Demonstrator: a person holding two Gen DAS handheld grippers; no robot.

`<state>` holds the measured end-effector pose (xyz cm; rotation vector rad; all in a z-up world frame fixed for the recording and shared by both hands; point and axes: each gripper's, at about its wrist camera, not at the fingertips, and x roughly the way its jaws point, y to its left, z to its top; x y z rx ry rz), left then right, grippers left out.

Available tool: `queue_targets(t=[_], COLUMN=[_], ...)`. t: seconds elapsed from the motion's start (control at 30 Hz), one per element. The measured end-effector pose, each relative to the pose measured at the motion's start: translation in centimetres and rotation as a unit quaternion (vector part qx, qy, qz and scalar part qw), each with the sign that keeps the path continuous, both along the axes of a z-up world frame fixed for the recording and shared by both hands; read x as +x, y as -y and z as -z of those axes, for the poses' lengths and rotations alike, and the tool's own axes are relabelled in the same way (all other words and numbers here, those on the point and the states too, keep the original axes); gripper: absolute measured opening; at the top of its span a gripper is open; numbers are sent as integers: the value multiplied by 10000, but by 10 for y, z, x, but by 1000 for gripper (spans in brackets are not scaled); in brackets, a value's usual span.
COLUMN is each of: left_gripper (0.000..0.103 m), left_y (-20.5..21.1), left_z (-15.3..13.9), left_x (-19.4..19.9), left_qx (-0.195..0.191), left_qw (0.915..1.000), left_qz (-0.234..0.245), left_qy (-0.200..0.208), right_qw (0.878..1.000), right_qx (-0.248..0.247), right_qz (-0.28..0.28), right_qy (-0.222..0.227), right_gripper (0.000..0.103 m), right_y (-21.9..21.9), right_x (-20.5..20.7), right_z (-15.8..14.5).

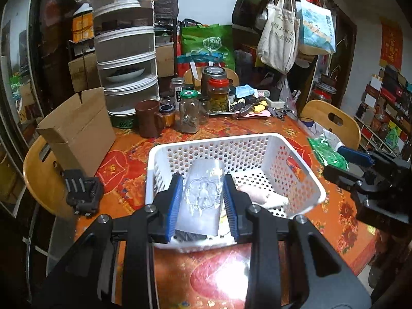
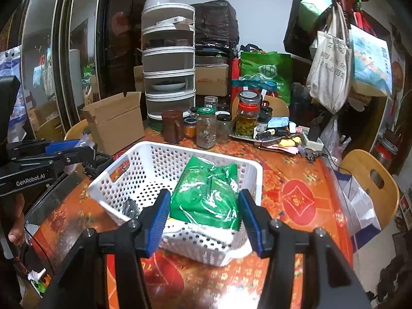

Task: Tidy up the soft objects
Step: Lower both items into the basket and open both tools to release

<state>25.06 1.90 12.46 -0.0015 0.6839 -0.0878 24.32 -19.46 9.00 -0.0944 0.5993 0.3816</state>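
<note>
A white perforated basket (image 1: 231,144) (image 2: 164,152) stands on the red patterned table. My left gripper (image 1: 203,198) is shut on a clear plastic packet (image 1: 203,193) and holds it over the basket's near side. A pale pink soft roll (image 1: 260,197) lies inside the basket, and something dark lies under the packet. My right gripper (image 2: 206,211) is shut on a green plastic packet (image 2: 206,195) and holds it over the basket's near right corner. A small dark item (image 2: 130,207) lies on the basket floor. The right gripper also shows at the right edge of the left wrist view (image 1: 360,159).
Jars (image 1: 189,110), a brown mug (image 1: 149,118) and a tiered white food cover (image 1: 126,51) stand behind the basket. An open cardboard box (image 1: 77,131) sits at the left. Small clutter lies at the back right. Wooden chairs (image 2: 370,180) ring the table.
</note>
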Motion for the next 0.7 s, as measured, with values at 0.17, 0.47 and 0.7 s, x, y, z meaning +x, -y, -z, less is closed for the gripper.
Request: queue_targets(t=[0.17, 0.47, 0.7], left_gripper=[29, 29, 29], left_y=[6, 7, 5], left_z=[28, 96, 128], left_x=[49, 98, 118], left_qx=[-171, -72, -94], left_qw=[9985, 9926, 9893], left_qz=[-32, -212, -272], left_qy=[-522, -1195, -1432], right_qw=[9994, 9932, 9897], right_qx=[-116, -550, -734], right_qz=[-57, 16, 19], right_qy=[-331, -1023, -1226], right_gripper=[54, 54, 54], right_y=[-15, -34, -43], right_x=[37, 85, 95], right_z=[17, 84, 105])
